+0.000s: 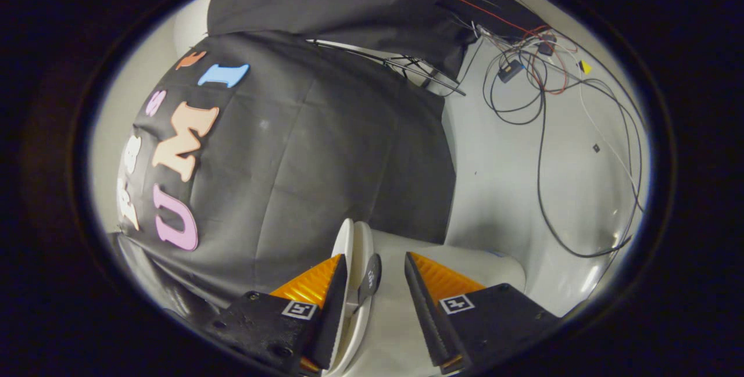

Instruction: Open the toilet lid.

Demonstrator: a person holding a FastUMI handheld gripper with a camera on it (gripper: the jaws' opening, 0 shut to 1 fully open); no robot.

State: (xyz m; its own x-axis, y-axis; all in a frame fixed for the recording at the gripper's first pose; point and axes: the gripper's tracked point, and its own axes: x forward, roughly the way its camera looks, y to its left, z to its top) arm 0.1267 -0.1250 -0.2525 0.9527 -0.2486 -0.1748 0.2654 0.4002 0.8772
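- The tongs (pixel 375 284) stand parted, their two fingers on either side of the thin edge of a white, rounded plastic toilet lid (pixel 351 249). The left finger (pixel 334 301) lies against the lid's outer face, while the right finger (pixel 421 301) is clear of it, so the lid is not pinched.
- The lid stands on edge between the fingers, with a small dark oval tab (pixel 370 281) on its inner side.
- A white toilet body (pixel 465 261) lies just beyond the right finger.
- The black cloth booth wall (pixel 325 150) hangs behind the lid.
- Loose black, red and white cables (pixel 540 133) sprawl over the pale grey floor (pixel 500 179) well beyond the fingers.
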